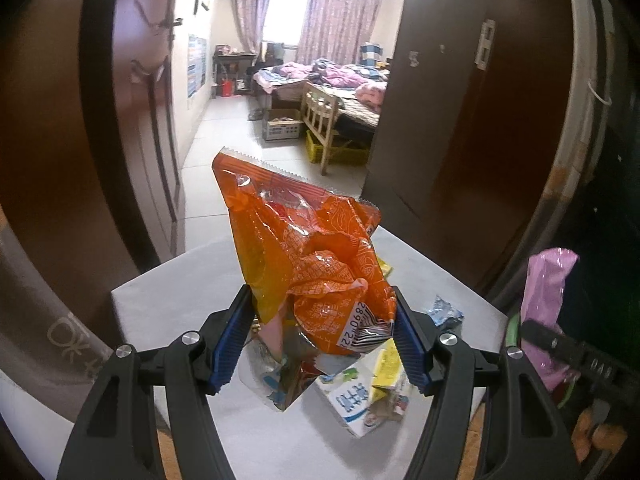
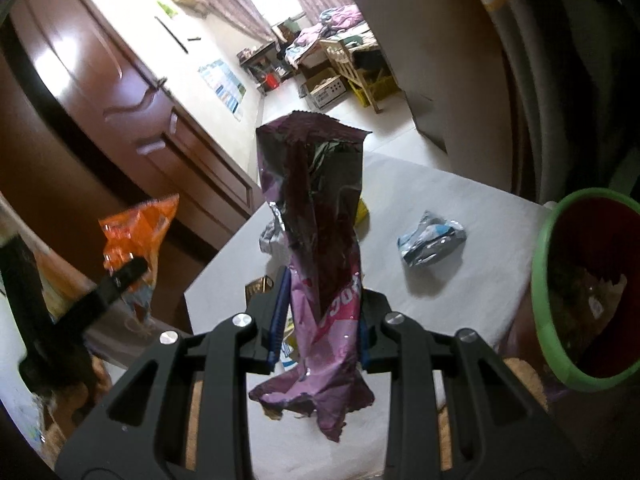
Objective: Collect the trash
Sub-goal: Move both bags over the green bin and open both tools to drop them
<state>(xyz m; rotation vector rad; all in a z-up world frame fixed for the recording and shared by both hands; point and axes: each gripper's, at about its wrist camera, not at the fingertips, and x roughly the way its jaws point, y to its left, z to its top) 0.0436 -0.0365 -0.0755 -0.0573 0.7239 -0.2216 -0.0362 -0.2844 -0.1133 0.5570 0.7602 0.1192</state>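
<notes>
Left gripper (image 1: 324, 340) clamps a crumpled orange plastic snack bag (image 1: 308, 256); right gripper (image 2: 320, 320) clamps a purple foil wrapper (image 2: 316, 216). Neither yet binned; a blue-white wrapper (image 2: 432, 242) and white carton (image 1: 360, 396) remain on the grey table (image 2: 460, 292).

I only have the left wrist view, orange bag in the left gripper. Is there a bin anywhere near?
Observer: Yes, a green-rimmed bin stands at the table's right edge, with trash already inside.
Operator: What is the right gripper doing?
Observer: The right gripper is shut on a purple wrapper, held upright above the table.
Operator: Anything left near the bin?
Observer: A crumpled blue and silver wrapper lies on the table, left of the bin.
</notes>
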